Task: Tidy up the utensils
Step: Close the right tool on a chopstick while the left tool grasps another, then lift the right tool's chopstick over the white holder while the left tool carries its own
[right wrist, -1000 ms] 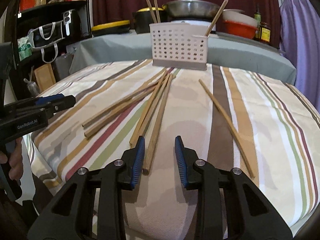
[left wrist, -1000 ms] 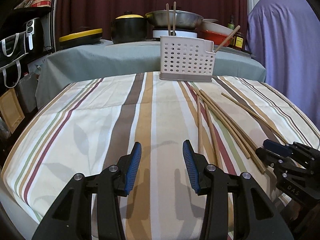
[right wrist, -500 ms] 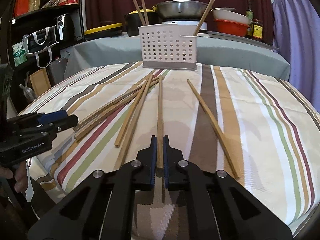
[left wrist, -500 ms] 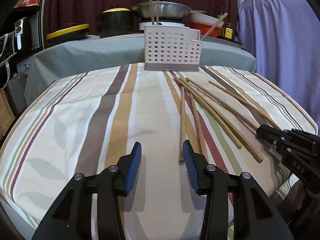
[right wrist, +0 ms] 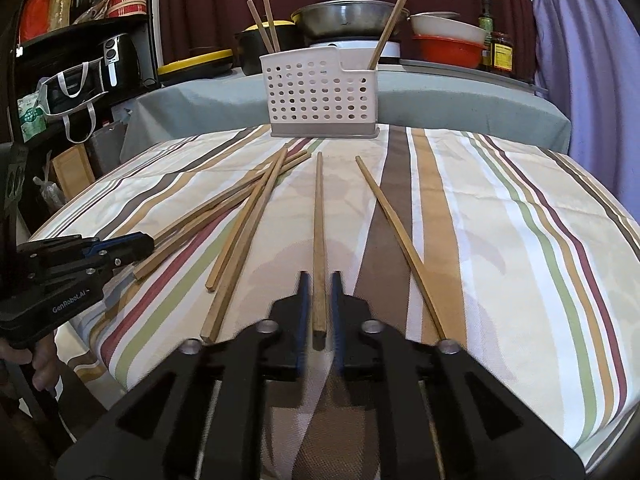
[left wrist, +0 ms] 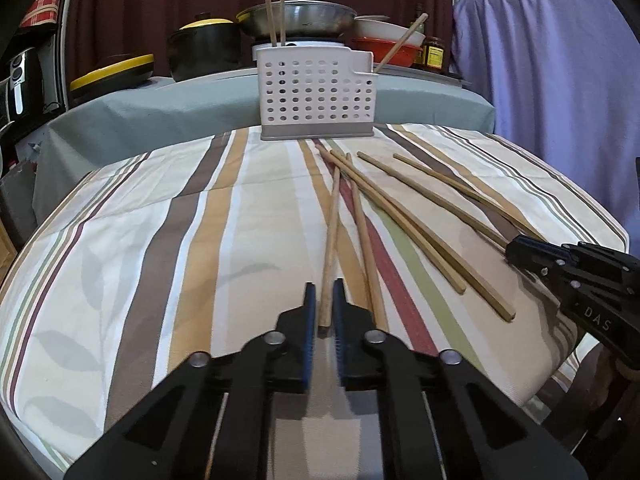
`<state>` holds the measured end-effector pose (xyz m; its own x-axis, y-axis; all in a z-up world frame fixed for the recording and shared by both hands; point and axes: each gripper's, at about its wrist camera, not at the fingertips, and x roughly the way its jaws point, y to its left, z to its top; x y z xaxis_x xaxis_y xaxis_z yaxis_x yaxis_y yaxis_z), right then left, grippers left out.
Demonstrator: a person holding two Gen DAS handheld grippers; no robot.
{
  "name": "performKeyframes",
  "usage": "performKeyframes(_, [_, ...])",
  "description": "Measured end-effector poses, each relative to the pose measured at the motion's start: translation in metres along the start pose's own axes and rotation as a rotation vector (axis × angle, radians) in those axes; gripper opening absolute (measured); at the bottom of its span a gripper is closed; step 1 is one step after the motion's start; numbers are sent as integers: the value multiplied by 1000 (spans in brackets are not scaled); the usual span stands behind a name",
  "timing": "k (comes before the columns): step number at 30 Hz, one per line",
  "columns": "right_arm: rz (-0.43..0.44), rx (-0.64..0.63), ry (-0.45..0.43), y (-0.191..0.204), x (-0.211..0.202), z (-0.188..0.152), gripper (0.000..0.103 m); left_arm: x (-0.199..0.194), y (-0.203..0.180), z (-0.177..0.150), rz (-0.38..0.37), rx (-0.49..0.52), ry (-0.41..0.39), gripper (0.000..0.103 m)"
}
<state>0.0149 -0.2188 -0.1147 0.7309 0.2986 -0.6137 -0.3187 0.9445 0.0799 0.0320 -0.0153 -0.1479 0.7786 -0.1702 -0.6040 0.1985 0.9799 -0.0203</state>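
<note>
Left wrist view: the left gripper [left wrist: 325,307] has just clenched on a chopstick [left wrist: 330,236] lying on the desk [left wrist: 168,216] before the white caddy [left wrist: 316,92]. The right gripper [right wrist: 320,307], jaws just reopening, straddles another chopstick [right wrist: 319,240] ungrasped. Next: lift, then drop it into the caddy.

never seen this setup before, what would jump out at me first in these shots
Loose wooden chopsticks lie fanned across the striped tablecloth, in front of a white perforated utensil caddy at the far edge, which already holds three. Nearest each camera, a chopstick end sits between blue-padded jaws: the left gripper has shut on one chopstick, while the right gripper has just been opening around another.
</note>
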Motion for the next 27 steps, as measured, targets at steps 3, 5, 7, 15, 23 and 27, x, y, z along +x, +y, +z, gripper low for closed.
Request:
performKeyframes(3, [-3,-1,-4,0,-3,-2,26,-1,-1,0,-6,2,-1,7])
performKeyframes(5, [-3,-6,0,0,-3,-4,26,-1,-1,-1,-7,2,-1,7])
performKeyframes(7, [-6,-10,0,0,-5,-5,26,-1,-1,-1,-7,1,-1,7])
performKeyframes(15, [2,-14,4,1,-6,-6,7,-2,-1,0,-7,2,-3,7])
performKeyframes(23, [-21,-41,-43,4,-18,3,6,-14,3,5,9,2,-37,7])
performKeyframes(27, [-46,-79,-89,9,-27,13,7,-28,7,13,33,7,-81,6])
